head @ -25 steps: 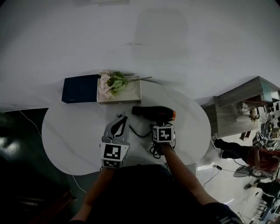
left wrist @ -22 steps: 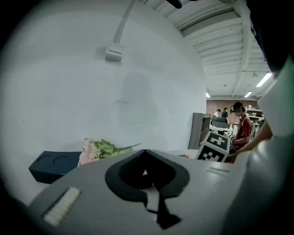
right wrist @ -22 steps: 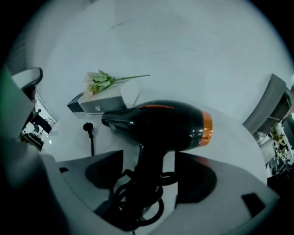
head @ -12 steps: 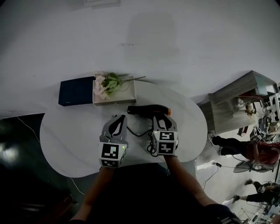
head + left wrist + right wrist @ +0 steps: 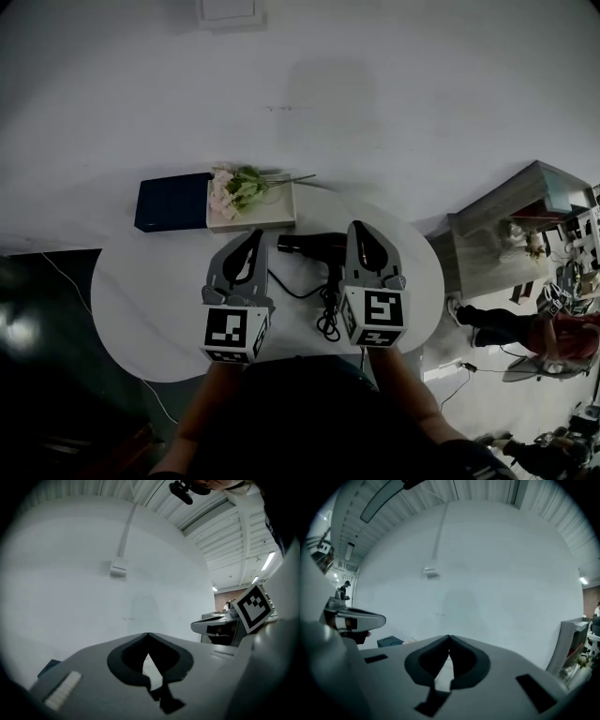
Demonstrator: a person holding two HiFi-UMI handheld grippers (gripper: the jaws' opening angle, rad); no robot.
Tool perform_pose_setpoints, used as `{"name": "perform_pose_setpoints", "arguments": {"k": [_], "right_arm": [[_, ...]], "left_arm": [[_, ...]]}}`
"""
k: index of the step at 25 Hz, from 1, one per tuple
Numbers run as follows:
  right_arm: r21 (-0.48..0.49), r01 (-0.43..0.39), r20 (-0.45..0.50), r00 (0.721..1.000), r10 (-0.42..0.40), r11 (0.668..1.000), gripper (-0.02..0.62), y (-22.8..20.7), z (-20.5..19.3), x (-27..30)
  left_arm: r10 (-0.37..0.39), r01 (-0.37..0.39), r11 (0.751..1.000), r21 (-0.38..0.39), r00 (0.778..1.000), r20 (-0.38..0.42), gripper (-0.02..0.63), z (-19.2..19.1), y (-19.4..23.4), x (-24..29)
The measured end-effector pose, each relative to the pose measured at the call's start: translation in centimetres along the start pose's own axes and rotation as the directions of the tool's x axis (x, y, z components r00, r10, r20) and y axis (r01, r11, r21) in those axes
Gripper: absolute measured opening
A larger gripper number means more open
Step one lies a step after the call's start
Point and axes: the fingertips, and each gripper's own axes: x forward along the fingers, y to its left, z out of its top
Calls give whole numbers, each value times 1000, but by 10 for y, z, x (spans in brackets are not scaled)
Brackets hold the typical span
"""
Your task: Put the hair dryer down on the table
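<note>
The hair dryer (image 5: 314,247) lies on the tabletop (image 5: 141,291), untouched. Your right gripper (image 5: 356,225) has just closed tight on nothing. Your left gripper (image 5: 255,232) is pressed together too.

Right gripper (image 5: 449,638), jaws just closed, empty

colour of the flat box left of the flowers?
Dark navy blue, plain. The box shows best in the head view.
</note>
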Motion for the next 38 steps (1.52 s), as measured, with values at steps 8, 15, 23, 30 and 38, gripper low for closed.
{"name": "perform_pose_setpoints", "arguments": {"k": [8,15,23,30,38], "right_arm": [[-86,-4,207,978,22,996,12,1,95,-22],[-83,-24,267,963,46,996,12,2,130,-30],[-73,-34,267,962,52,997,14,-1,131,-35],[-64,-53,249,966,68,997,12,1,124,-31],[-50,-50,237,970,61,997,12,1,120,-27]], "left_arm": [[74,-84,994,75,990,122,6,86,17,-15],[97,-114,991,77,976,193,6,129,19,-28],[93,-108,991,74,978,187,6,130,13,-29],[98,-113,991,73,980,176,8,125,15,-28],[87,-101,992,72,981,172,8,122,15,-25]]}}
